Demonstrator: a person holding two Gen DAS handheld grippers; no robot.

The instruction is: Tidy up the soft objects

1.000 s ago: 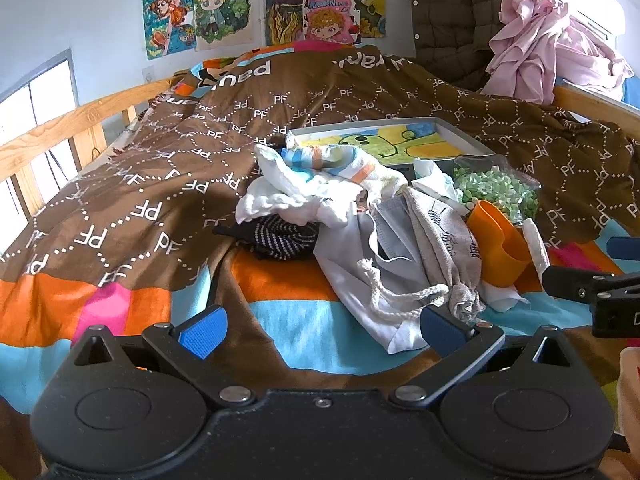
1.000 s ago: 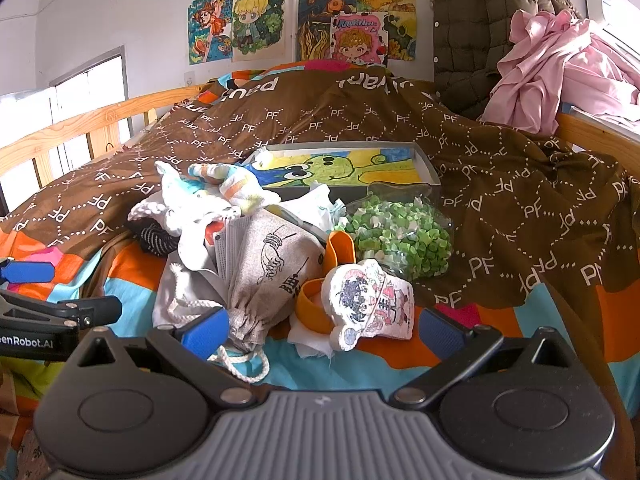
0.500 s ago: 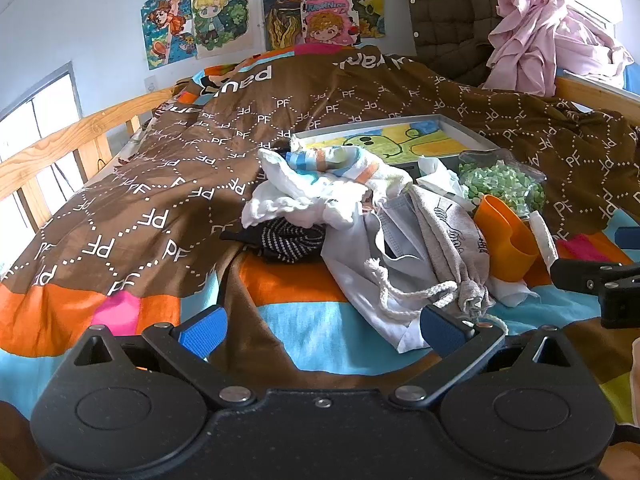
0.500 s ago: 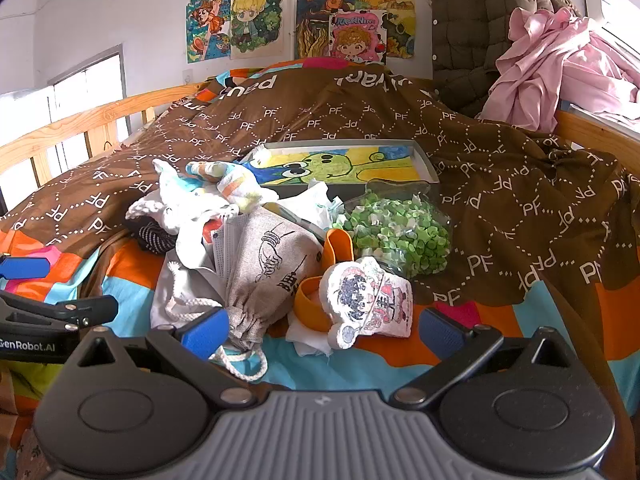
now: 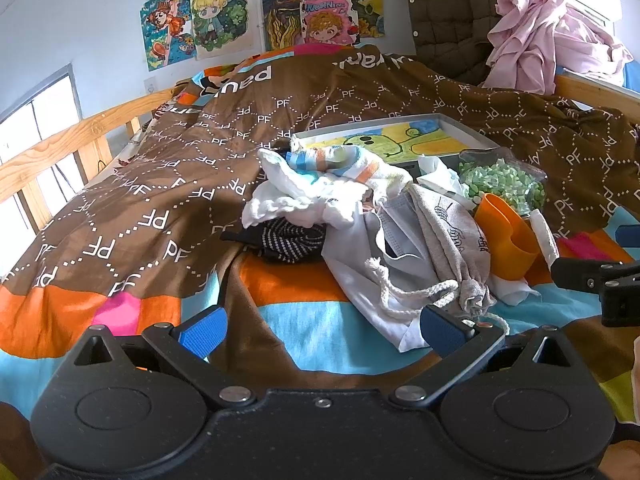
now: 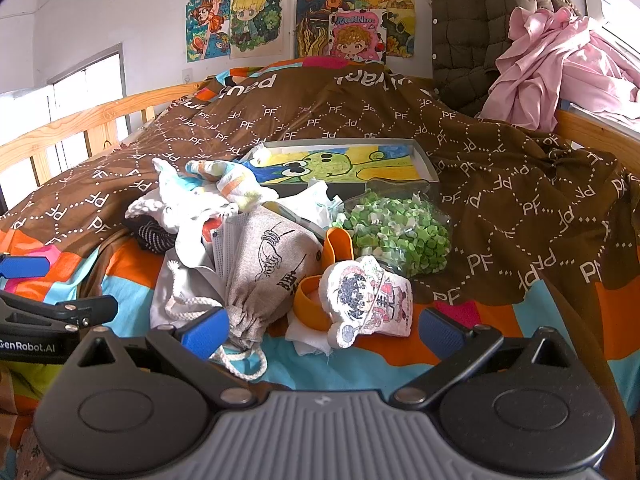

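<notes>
Left wrist view, from left to right. Wooden rail (image 5: 60, 148) along the bed's left edge. Brown quilt (image 5: 168, 184) printed with "PF" covers the far part of the bed; a striped sheet (image 5: 304, 320) of orange, pink and blue lies nearer. Left gripper (image 5: 322, 326), jaws spread wide and empty, hovers over the sheet just short of the heap. The heap of soft things lies at the centre of the bed: a black dotted cloth (image 5: 290, 242) at its left foot, a white towel (image 5: 320, 184) with coloured stripes on top, a grey drawstring pouch (image 5: 452, 240) with white cord to the right. Beside the pouch, an orange cup (image 5: 506, 240) on its side; behind it, a bag of green bits (image 5: 504, 184) and a flat tray (image 5: 400, 140) bearing a green cartoon picture. The right gripper's arm enters at the far right edge.

Right wrist view, left to right. The left gripper's arm shows at the left edge. Right gripper (image 6: 324, 330), jaws likewise spread and empty, faces the pouch (image 6: 268, 264) and a small printed cushion (image 6: 372, 300) that leans against the cup. Quilted coat (image 6: 480, 32) and pink garment (image 6: 560, 68) hang at the far right.
</notes>
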